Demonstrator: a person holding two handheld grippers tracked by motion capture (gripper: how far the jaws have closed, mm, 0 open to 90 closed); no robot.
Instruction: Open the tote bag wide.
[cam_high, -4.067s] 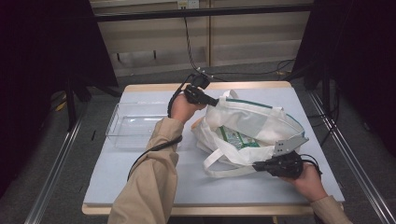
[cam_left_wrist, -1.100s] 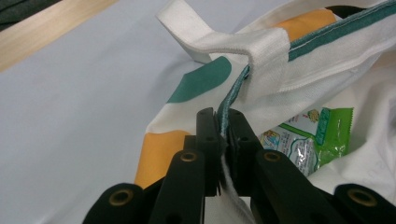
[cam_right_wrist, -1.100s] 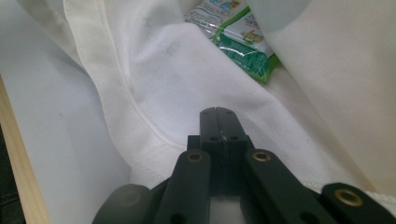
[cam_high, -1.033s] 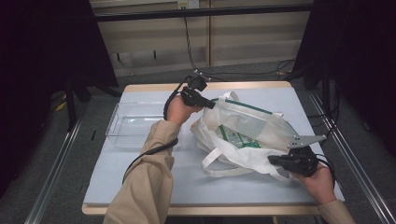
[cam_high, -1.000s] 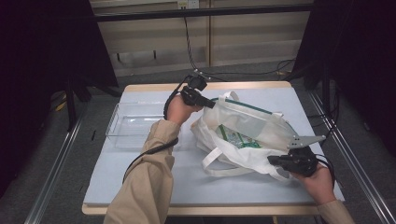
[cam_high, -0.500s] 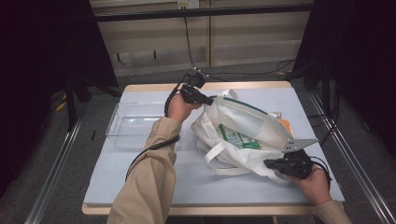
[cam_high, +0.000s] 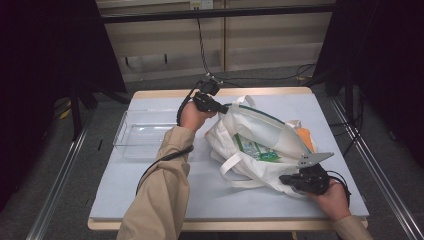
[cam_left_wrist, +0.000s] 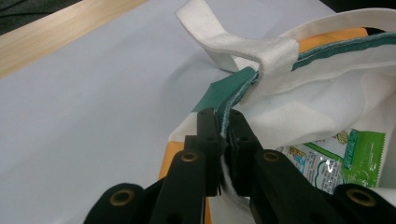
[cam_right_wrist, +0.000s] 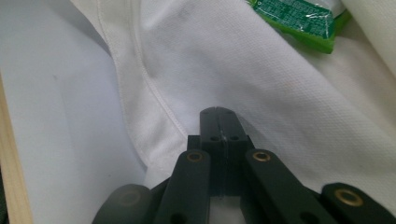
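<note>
White tote bag (cam_high: 260, 145) lies right of centre on the table (cam_high: 125, 190), mouth held open. Left gripper (cam_high: 220, 106) is clamped on the green-trimmed rim (cam_left_wrist: 233, 95) at the far left. Right gripper (cam_high: 290, 179), jaws closed with no fabric visibly between them, rests against the near right side. Green snack packet (cam_high: 255, 149) sits inside. Clear plastic tray (cam_high: 142, 135) lies left, apart from the bag.

High view: above my side, facing forward and down.
Gripper views: close along my jaws.
Shared: white bag (cam_high: 260, 145) beyond both jaw pairs.
</note>
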